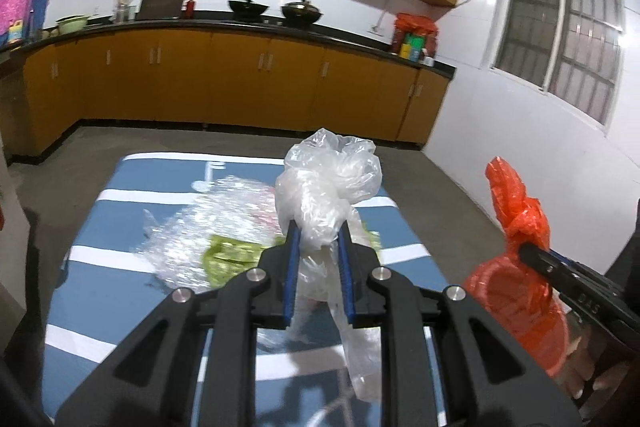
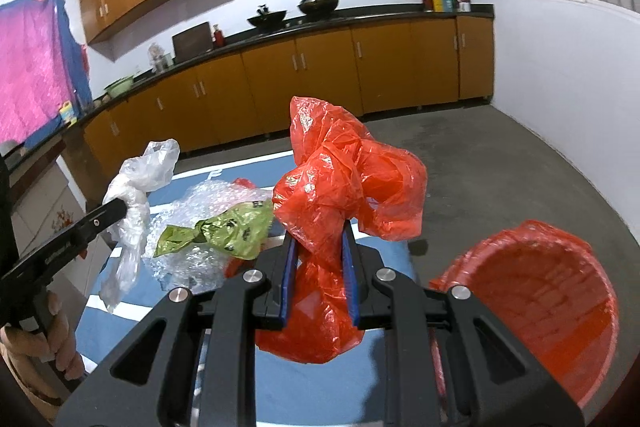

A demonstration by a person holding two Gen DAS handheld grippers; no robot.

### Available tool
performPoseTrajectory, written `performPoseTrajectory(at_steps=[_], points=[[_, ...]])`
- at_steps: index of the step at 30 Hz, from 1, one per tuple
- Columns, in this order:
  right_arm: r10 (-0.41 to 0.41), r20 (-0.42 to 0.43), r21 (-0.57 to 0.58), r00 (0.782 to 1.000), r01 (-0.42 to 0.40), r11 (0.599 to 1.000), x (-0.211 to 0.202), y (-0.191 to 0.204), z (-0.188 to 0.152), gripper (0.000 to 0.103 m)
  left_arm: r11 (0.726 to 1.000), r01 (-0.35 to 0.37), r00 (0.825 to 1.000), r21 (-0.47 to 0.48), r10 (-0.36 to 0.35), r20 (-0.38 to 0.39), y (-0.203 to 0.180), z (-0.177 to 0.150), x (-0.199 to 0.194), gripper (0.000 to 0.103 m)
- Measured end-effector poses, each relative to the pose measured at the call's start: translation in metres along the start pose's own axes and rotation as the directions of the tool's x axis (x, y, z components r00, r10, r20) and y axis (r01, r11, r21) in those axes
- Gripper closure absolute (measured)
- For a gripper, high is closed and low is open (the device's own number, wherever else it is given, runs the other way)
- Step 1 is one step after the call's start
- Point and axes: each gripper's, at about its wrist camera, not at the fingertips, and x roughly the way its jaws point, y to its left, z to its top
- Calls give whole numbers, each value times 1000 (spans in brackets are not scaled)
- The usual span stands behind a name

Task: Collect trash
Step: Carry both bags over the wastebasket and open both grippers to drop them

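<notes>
My left gripper (image 1: 318, 227) is shut on a clear plastic bag (image 1: 332, 179) and holds it above the blue striped table (image 1: 92, 247); the bag also shows in the right wrist view (image 2: 136, 187). My right gripper (image 2: 318, 233) is shut on a crumpled red plastic bag (image 2: 344, 179), also seen at the right of the left wrist view (image 1: 516, 203). Bubble wrap (image 2: 200, 211) and a green wrapper (image 2: 236, 227) lie on the table. A red-lined bin (image 2: 532, 299) stands to the right of the table.
Orange kitchen cabinets (image 1: 240, 79) with a black counter run along the back wall. Woks (image 1: 248, 9), a red bag of bottles (image 1: 414, 35) and a green bowl (image 1: 72, 23) stand on it. Grey floor (image 2: 500, 167) lies beyond the table. A window (image 1: 560, 35) is at the right.
</notes>
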Motion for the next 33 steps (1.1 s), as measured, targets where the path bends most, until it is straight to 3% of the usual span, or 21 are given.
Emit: performPoseTrajectory(at_steps=[17, 33], points=[[-118, 22, 95, 993, 116, 989, -47, -57, -28, 82, 980, 174, 984, 99, -171, -40, -84, -22, 3, 84], [-254, 18, 244, 967, 242, 939, -90, -134, -50, 82, 923, 358, 930, 143, -337, -149, -178, -53, 39, 84]])
